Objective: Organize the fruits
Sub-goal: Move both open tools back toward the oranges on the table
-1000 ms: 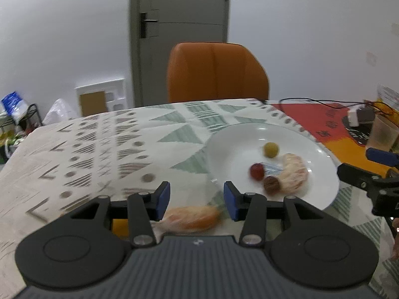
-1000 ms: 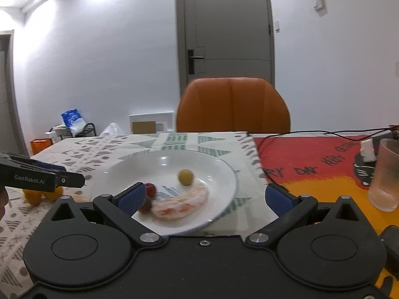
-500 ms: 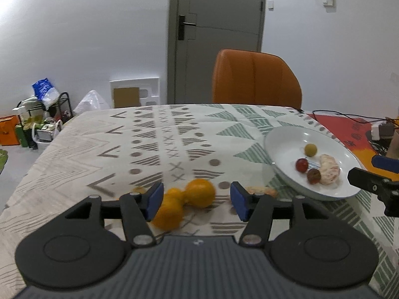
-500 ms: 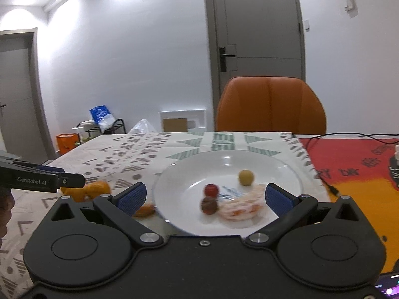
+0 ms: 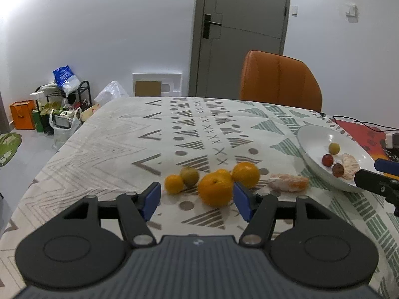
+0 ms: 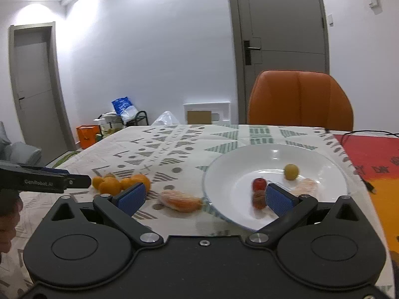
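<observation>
My left gripper (image 5: 195, 200) is open and empty, just above the tablecloth, with a large orange (image 5: 216, 189) between its blue pads. More oranges (image 5: 245, 174) and a small greenish fruit (image 5: 189, 176) lie just beyond. A peeled orange piece (image 5: 288, 185) lies beside the white plate (image 5: 311, 137). My right gripper (image 6: 205, 198) is open and empty, with the peeled piece (image 6: 180, 200) and the plate rim (image 6: 249, 152) between its fingers. The plate holds a yellow-green fruit (image 6: 291, 171), a red fruit (image 6: 258, 184), a dark one and a peeled segment (image 6: 306, 184).
An orange chair (image 5: 279, 82) stands behind the table by a grey door (image 5: 239, 35). A red mat with a black cable (image 6: 369, 154) covers the table's right side. Bags and a rack (image 5: 57, 104) stand on the floor at the left.
Both grippers have swung left. The left one now faces the group of oranges instead of the plate. The right gripper's fingers have come closer together but stay open.
</observation>
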